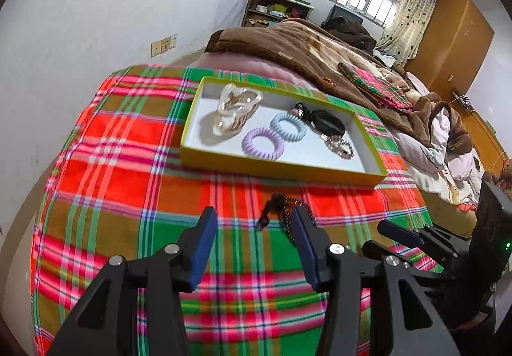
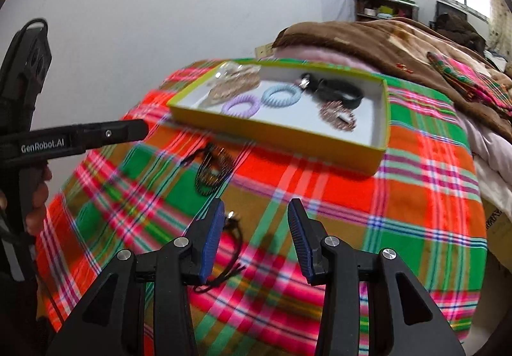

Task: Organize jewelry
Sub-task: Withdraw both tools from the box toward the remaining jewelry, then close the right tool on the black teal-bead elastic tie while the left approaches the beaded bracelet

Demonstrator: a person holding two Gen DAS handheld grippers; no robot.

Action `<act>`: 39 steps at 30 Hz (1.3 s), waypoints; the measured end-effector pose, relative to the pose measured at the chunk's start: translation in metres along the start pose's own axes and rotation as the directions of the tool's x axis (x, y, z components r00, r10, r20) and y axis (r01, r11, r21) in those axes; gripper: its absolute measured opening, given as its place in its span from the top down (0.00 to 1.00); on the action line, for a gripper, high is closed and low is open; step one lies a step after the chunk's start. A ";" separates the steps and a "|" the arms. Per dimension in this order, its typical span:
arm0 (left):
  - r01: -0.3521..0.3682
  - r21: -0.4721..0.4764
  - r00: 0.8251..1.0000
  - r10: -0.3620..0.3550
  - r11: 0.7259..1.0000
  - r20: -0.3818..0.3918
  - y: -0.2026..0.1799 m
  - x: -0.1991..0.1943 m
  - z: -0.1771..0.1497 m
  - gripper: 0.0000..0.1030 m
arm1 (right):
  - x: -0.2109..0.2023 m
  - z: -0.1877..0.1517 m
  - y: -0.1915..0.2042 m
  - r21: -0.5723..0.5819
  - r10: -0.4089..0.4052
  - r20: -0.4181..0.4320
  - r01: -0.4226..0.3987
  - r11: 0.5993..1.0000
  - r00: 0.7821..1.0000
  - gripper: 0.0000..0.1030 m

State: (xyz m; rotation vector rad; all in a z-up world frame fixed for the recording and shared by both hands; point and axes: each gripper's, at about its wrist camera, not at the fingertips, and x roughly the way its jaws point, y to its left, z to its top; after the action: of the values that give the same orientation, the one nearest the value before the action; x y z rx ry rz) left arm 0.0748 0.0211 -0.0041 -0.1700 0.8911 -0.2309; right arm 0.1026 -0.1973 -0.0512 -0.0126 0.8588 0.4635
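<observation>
A yellow-rimmed tray (image 1: pixel 281 169) (image 2: pixel 278 135) sits on the plaid cloth. It holds a clear hair claw (image 1: pixel 236 111), a purple coil tie (image 1: pixel 263 142) (image 2: pixel 242 105), a blue coil tie (image 1: pixel 288 126) (image 2: pixel 281 96), a black band (image 1: pixel 329 122) (image 2: pixel 340 91) and a beaded bracelet (image 1: pixel 340 146) (image 2: pixel 339 114). A dark beaded bracelet (image 1: pixel 281 212) (image 2: pixel 212 172) lies on the cloth before the tray. My left gripper (image 1: pixel 254 242) is open just short of it. My right gripper (image 2: pixel 254 237) is open and empty; a black cord bracelet (image 2: pixel 232 252) lies by its left finger.
The plaid cloth (image 1: pixel 128 164) covers a bed end near a white wall. A brown blanket (image 1: pixel 288 45) and heaped bedding (image 1: pixel 441 145) lie behind and right of the tray. The right gripper shows at the left wrist view's right edge (image 1: pixel 400 236).
</observation>
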 end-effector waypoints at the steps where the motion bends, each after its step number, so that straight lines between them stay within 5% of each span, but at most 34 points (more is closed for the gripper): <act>1: 0.000 -0.003 1.000 0.000 1.000 -0.003 0.002 0.000 -0.002 0.51 | 0.002 -0.002 0.003 -0.011 0.015 -0.009 -0.015 1.000 1.000 0.59; 12: 0.006 -0.034 1.000 -0.007 0.999 -0.024 0.017 -0.003 -0.018 0.51 | 0.024 -0.008 0.020 -0.073 0.022 -0.080 -0.027 0.997 0.997 0.58; 15: 0.000 -0.040 1.000 -0.001 0.999 -0.032 0.020 -0.002 -0.021 0.51 | 0.029 -0.007 0.023 -0.080 0.018 -0.087 -0.025 0.996 0.996 0.46; 25: -0.006 -0.043 0.999 0.004 0.999 -0.049 0.022 -0.001 -0.026 0.51 | 0.033 -0.006 0.026 -0.075 -0.005 -0.084 -0.001 0.997 0.996 0.46; 39: -0.018 -0.029 0.997 0.016 0.999 -0.071 0.014 0.006 -0.026 0.51 | 0.029 -0.008 0.025 -0.067 0.012 -0.077 -0.017 0.998 0.997 0.76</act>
State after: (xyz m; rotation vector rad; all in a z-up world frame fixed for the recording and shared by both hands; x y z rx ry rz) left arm 0.0596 0.0320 -0.0282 -0.1826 0.9666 -0.2086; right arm 0.1033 -0.1644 -0.0735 -0.0870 0.9185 0.5080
